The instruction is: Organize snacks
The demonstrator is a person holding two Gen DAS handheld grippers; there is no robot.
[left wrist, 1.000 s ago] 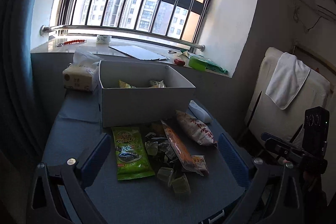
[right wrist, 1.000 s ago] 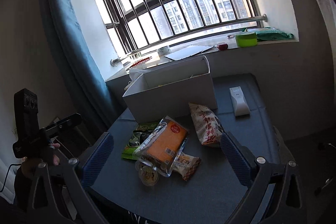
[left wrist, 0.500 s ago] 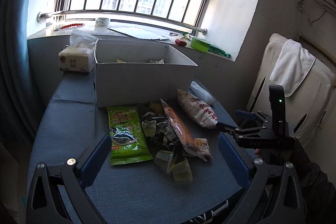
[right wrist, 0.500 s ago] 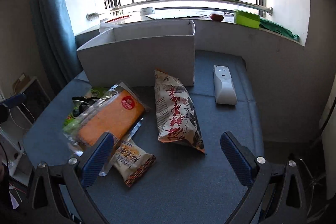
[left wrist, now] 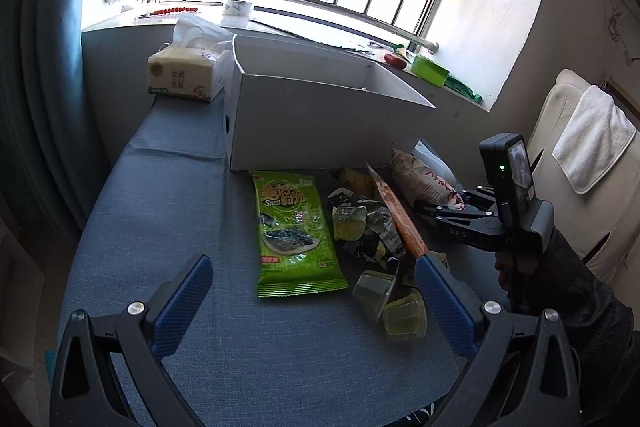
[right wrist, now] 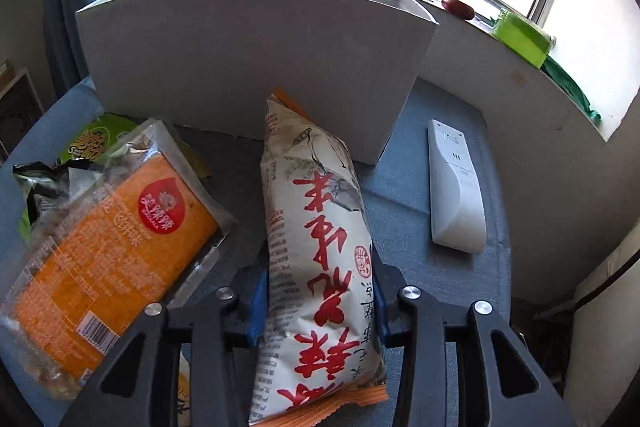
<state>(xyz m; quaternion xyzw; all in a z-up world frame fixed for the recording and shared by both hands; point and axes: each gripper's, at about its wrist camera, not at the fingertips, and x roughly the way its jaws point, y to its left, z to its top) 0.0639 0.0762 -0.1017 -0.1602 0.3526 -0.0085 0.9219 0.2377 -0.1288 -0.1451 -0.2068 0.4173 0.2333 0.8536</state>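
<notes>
Here, in the right wrist view, the right gripper point(right wrist: 318, 301) has just been closing, and its blue pads now press both sides of the white snack bag point(right wrist: 316, 247) with red characters. The bag lies lengthwise between the jaws, its far end pointing to 12 o'clock at the near wall of the white box point(right wrist: 248, 67). At 9 o'clock of the bag lies the orange packet point(right wrist: 108, 247) in clear wrap, its edge propped on other wrappers. At 3 o'clock, apart from the bag, lies a white remote control point(right wrist: 454, 187) on the blue tabletop point(right wrist: 400, 203).

In the left wrist view, the left gripper point(left wrist: 316, 303) hovers above the table with its jaws wide apart and nothing between them. Ahead of it lies the green seaweed packet point(left wrist: 294, 231); at the packet's 3 o'clock sits a heap of small wrappers point(left wrist: 366, 227), and at 5 o'clock two clear jelly cups point(left wrist: 390, 301). The same box stands at 12 o'clock, with a tissue pack point(left wrist: 186, 75) at its 10 o'clock. The right gripper appears at 3 o'clock, held by a dark-sleeved arm point(left wrist: 572, 291).
</notes>
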